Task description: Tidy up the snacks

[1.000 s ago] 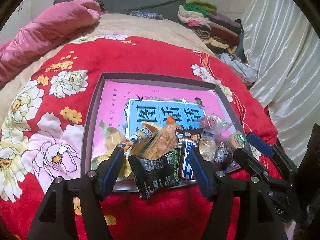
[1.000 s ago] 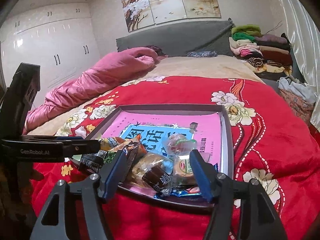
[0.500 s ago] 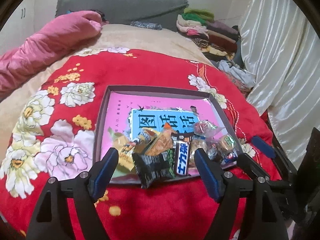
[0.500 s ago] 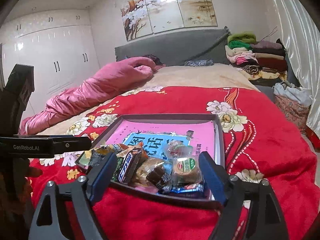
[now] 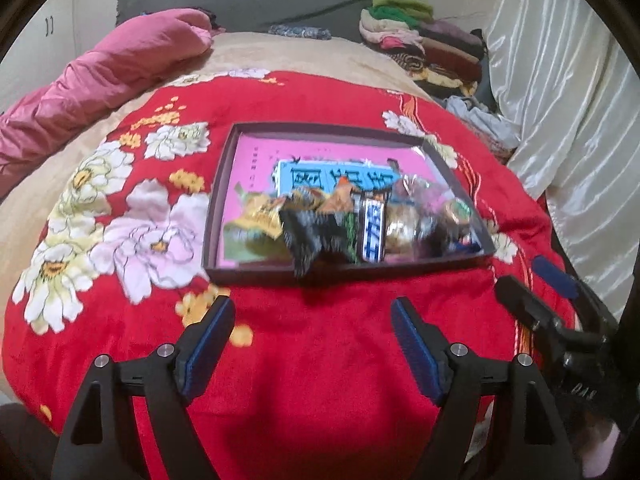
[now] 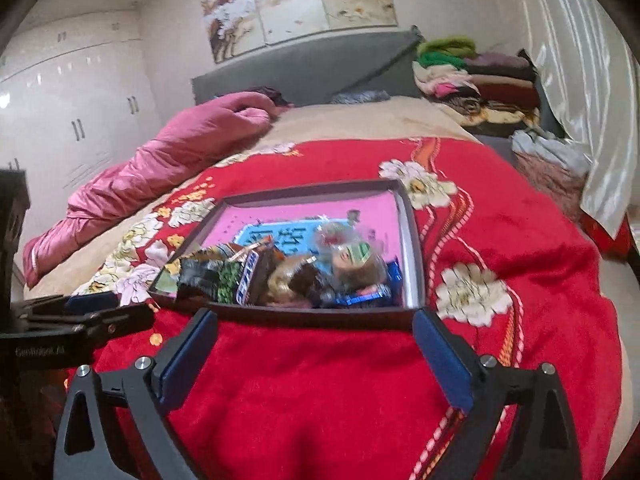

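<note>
A: We see the tray (image 5: 218, 200) on the red blanket (image 5: 320, 360), snacks (image 5: 360, 220) piled against its near wall. Bare blanket between wall and both claws.

B: Left gripper (image 5: 312, 316) wide, nothing between. Right gripper (image 6: 316, 324) opening, jaws empty, just short of the wall.

A: Wrappers blurred; we can't read labels. Pink quilt (image 6: 160, 160), clothes pile (image 6: 472, 76), curtain (image 5: 560, 100) beyond.
</note>
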Demonstrator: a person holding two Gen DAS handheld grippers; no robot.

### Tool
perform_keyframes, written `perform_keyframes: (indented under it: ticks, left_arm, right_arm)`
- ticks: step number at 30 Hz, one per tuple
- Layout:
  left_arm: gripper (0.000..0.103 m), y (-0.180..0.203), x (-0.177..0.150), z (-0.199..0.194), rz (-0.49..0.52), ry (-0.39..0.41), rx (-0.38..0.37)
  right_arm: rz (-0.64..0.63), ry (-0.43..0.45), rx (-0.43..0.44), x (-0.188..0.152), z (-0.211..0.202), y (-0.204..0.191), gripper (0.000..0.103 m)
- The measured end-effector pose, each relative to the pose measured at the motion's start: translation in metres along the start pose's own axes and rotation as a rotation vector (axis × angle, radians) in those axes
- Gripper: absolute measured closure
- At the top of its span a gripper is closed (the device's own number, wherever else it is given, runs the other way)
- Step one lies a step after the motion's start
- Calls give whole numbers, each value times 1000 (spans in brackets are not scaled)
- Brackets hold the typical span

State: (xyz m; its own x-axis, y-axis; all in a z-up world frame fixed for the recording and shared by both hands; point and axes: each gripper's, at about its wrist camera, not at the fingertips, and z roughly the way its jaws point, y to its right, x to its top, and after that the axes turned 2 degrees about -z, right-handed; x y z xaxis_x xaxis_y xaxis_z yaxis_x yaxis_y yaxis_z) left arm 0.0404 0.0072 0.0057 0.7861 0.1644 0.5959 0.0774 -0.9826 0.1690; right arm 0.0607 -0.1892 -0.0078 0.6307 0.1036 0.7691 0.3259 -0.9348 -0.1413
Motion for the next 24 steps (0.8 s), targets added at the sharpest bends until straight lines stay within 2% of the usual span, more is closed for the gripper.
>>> perform_keyframes:
  ticks: [7, 24]
  left_arm:
    - [22, -2, -10, -1, 0, -28, -1]
    - [22, -1, -13, -8, 14, -19, 6]
  right_arm:
    - [-22, -27, -16, -8, -3, -12, 3]
    - [-71, -38, -56, -13, -6, -26, 3]
